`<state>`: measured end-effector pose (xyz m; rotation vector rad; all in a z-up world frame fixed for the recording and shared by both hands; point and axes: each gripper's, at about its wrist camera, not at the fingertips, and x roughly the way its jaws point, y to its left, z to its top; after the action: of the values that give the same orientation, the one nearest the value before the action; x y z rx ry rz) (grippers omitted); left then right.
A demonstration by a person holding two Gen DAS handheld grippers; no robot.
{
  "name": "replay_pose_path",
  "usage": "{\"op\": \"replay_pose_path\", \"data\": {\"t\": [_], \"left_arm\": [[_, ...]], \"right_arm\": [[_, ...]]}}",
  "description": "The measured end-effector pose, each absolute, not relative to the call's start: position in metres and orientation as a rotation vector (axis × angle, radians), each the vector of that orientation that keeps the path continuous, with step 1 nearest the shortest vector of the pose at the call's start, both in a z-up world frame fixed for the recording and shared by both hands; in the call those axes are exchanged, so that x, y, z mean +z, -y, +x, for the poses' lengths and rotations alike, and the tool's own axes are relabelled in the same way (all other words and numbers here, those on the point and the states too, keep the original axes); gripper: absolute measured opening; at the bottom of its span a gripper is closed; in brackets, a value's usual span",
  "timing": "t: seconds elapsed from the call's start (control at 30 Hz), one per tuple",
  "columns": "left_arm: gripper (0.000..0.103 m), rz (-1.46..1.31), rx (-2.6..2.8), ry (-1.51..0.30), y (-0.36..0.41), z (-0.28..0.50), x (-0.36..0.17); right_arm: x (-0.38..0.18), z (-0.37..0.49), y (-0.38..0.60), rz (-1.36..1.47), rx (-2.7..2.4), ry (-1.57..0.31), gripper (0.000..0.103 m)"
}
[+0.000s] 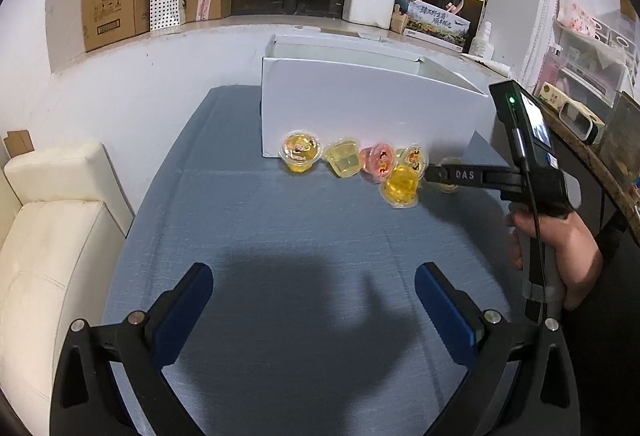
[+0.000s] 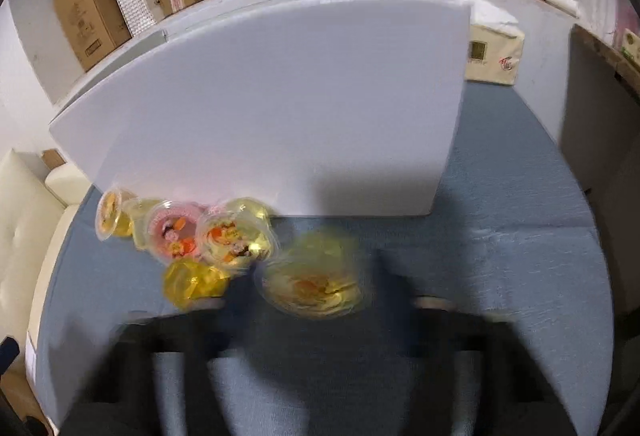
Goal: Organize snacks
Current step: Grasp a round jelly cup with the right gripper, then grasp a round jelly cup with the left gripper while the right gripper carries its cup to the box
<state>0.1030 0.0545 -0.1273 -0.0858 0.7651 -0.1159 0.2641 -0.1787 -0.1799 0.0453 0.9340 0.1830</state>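
A table with a blue cloth (image 1: 280,236) holds a white box (image 1: 360,108) and little jelly cups (image 1: 301,152) beside it.

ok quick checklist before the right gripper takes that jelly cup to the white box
1. Right gripper lined up on the blurred jelly cup: ok, the cup sits between its fingers.
2. Grip closed on that cup: cannot tell, the right wrist view is motion-blurred.
3. White box open on top to receive cups: ok in the left wrist view.
4. Neighbouring cups clear of the right gripper: not ok, the orange-yellow cup lies right at its tip.
5. Left gripper out of the way: ok, open and empty over the blue cloth.
6. Cups left outside the box: not ok, several sit against its front wall.
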Motion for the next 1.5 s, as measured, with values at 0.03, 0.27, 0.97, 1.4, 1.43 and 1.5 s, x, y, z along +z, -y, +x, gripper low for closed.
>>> {"op": "replay_pose_path", "data": {"t": [0.03,0.27,0.97,1.4,1.43,1.5], "left_arm": [[0.103,-0.088,-0.114,-0.767,-0.056,0.105,-0.128],[0.103,-0.090,-0.105,-0.772,-0.066,0.140,-0.127],[0.101,0.018,-0.087,-0.871,-0.057,0.274,-0.160],[0.045,-0.031,-0.206,-0.830,-0.057,0.242,-0.147],[0.045,-0.036,-0.217,-0.822,-0.057,0.234,-0.144],[0.045,-0.059,-0.239,-0.799,-0.057,0.214,-0.136]], "right_arm": [[-0.180,0.262,0.180,0.050,0.193,-0.931,0.048],[-0.169,0.235,0.190,0.077,0.217,-0.899,0.048],[-0.134,0.158,0.228,0.127,0.288,-0.809,0.048],[-0.128,0.154,0.221,0.134,0.316,-0.785,0.048],[-0.127,0.154,0.220,0.132,0.320,-0.784,0.048],[-0.125,0.154,0.217,0.132,0.329,-0.781,0.048]]}}
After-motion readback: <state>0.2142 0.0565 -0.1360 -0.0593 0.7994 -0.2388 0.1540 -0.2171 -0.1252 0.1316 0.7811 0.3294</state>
